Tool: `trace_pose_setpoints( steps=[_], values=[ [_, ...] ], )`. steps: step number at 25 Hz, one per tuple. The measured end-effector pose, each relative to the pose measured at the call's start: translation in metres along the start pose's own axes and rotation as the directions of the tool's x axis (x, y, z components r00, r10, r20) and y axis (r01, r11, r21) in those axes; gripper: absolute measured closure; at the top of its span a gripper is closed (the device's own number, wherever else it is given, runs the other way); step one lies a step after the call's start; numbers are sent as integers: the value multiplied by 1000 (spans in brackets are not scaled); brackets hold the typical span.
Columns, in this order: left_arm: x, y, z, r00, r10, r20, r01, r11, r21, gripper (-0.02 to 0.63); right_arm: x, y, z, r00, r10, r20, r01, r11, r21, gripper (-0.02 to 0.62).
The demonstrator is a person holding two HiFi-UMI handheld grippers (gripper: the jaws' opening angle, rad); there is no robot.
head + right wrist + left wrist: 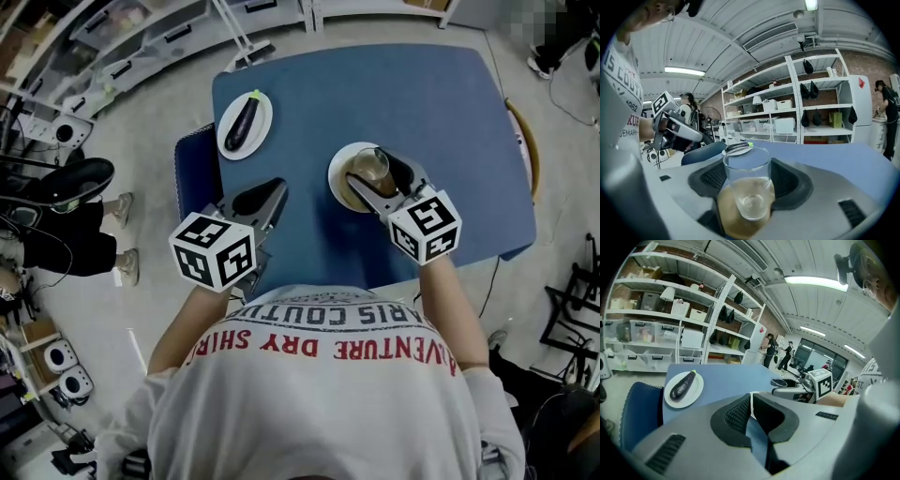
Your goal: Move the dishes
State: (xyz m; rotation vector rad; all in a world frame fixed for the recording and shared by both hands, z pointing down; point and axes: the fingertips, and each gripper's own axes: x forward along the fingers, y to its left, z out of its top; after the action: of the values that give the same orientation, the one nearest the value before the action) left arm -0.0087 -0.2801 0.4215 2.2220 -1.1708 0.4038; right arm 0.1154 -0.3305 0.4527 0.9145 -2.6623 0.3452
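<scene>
On the blue table (441,122), a clear glass (370,165) stands on a white-rimmed, tan plate (338,171). My right gripper (373,171) is shut on the glass, one jaw on each side. The right gripper view shows the glass (746,187) upright between the pads (712,176), with the plate (729,220) beneath it. A second white plate (264,117) carrying a dark eggplant (242,124) lies at the table's far left. My left gripper (274,190) hovers over the near left of the table, shut on nothing. In the left gripper view the eggplant (683,384) lies ahead to the left.
A blue chair (192,169) stands against the table's left edge. White storage shelves (656,329) line the far wall. A seated person's legs and shoes (70,187) are at the left. Cables and equipment cover the floor around the table.
</scene>
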Motion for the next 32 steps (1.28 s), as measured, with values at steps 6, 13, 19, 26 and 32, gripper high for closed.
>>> trace_pose_setpoints(
  steps=[6, 13, 19, 26, 32],
  values=[
    [-5, 3, 0, 1000, 5, -15, -5, 1000, -2, 569, -1, -3, 0, 1000, -22, 0, 22, 1000, 15, 302],
    [-18, 4, 0, 999, 0, -36, 0, 1000, 3, 569, -7, -1, 8, 998, -62, 9, 62, 998, 25, 304],
    [-34, 9, -2, 999, -12, -46, 12, 1000, 12, 569, -12, 14, 31, 994, -106, 33, 106, 994, 14, 305],
    [-53, 11, -1, 999, -39, -14, 39, 999, 16, 569, -13, 46, 65, 993, -93, 72, 94, 996, -10, 305],
    [-65, 17, -6, 999, -42, 26, 42, 999, -7, 569, 0, 71, 74, 996, -37, 79, 38, 999, -12, 305]
  ],
)
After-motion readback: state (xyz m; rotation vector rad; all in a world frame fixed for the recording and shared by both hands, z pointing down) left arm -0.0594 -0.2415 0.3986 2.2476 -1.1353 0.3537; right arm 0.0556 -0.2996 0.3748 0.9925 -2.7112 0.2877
